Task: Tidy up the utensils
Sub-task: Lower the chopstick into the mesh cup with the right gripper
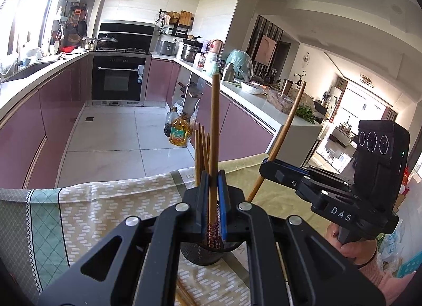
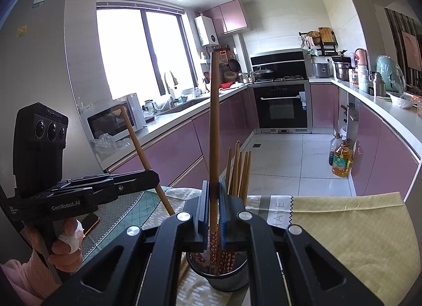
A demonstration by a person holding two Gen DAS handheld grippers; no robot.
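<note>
My left gripper [image 1: 213,178] is shut on a brown chopstick [image 1: 215,121] that stands upright, its patterned red end down inside a black mesh cup [image 1: 203,256]. Several chopsticks [image 1: 201,153] stand in that cup. To the right, my right gripper [image 1: 266,165] is shut on a second chopstick [image 1: 288,124] that leans to the right. In the right wrist view the right gripper [image 2: 213,191] holds its chopstick [image 2: 214,121] upright over the cup [image 2: 226,278], beside the standing chopsticks [image 2: 238,168]. The left gripper [image 2: 155,176] holds its tilted chopstick [image 2: 137,142] at the left.
A patterned green and yellow tablecloth [image 1: 105,208] covers the table. Loose chopsticks [image 1: 184,296] lie on it near the cup. A phone [image 2: 91,223] lies at the table's left. Beyond the table edge are a tiled floor, oil bottles [image 1: 179,132] and pink kitchen cabinets.
</note>
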